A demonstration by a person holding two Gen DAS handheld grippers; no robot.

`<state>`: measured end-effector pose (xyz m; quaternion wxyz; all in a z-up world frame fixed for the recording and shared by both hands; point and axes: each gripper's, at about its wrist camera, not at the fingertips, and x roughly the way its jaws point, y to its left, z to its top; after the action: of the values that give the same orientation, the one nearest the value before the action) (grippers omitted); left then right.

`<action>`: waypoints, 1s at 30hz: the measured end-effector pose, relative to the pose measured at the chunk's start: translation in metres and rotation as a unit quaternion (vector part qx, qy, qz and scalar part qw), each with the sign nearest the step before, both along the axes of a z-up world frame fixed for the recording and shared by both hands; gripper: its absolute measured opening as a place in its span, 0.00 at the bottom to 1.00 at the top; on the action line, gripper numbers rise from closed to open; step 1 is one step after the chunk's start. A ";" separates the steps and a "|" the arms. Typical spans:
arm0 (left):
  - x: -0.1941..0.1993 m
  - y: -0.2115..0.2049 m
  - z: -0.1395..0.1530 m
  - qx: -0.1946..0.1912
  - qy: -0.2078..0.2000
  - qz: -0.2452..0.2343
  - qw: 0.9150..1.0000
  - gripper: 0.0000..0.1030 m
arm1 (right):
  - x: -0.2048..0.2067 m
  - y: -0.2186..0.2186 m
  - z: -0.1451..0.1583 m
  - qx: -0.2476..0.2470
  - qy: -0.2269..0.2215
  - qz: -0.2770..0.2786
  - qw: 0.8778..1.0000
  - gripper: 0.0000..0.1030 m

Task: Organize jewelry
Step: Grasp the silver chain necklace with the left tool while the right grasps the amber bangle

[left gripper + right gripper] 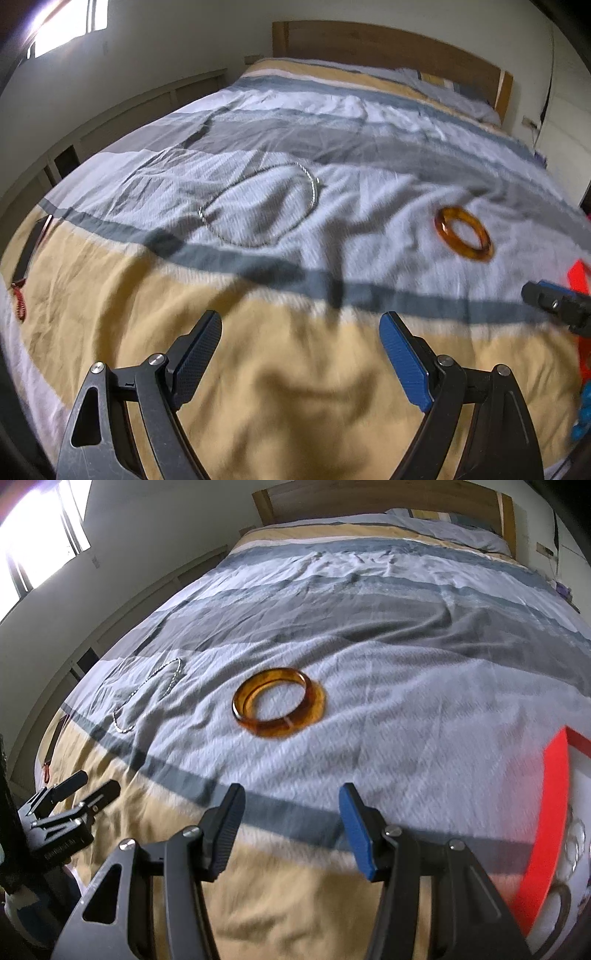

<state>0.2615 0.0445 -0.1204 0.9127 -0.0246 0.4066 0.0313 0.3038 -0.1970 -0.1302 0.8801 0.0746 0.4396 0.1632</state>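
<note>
A silver chain necklace point(258, 206) lies in a loop on the striped bed cover point(295, 350), ahead of my left gripper point(301, 325), which is open and empty. An amber bangle point(463, 233) lies to its right. In the right wrist view the bangle point(279, 706) lies ahead of my right gripper point(291, 797), which is open and empty, apart from it. The necklace point(147, 694) shows at the left there. A red-rimmed jewelry box point(550, 812) sits at the right edge, with pale round pieces inside. The left gripper point(88, 786) shows at lower left.
A wooden headboard point(388, 48) and pillow point(443, 88) are at the far end. A dark strap with a red coiled cord point(26, 258) lies at the bed's left edge. A wall with low cabinets point(110, 122) runs along the left. The right gripper's tip point(546, 299) shows at the right.
</note>
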 end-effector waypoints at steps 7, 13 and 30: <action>0.049 0.013 0.009 0.014 -0.030 -0.024 0.999 0.84 | 0.035 0.007 0.000 -0.003 -0.010 -0.002 1.000 0.50; 0.104 0.025 -0.006 -0.002 0.000 -0.029 1.000 0.75 | 0.069 0.010 -0.004 -0.018 -0.012 -0.013 1.000 0.50; 0.146 -0.010 -0.037 0.035 0.044 -0.104 0.993 0.30 | 0.106 0.030 -0.035 -0.053 -0.004 -0.007 0.999 0.47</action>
<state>0.4072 0.0343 -0.1573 0.8926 0.0512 0.4453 -0.0481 0.4095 -0.1667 -0.1650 0.8856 0.0305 0.4439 0.1333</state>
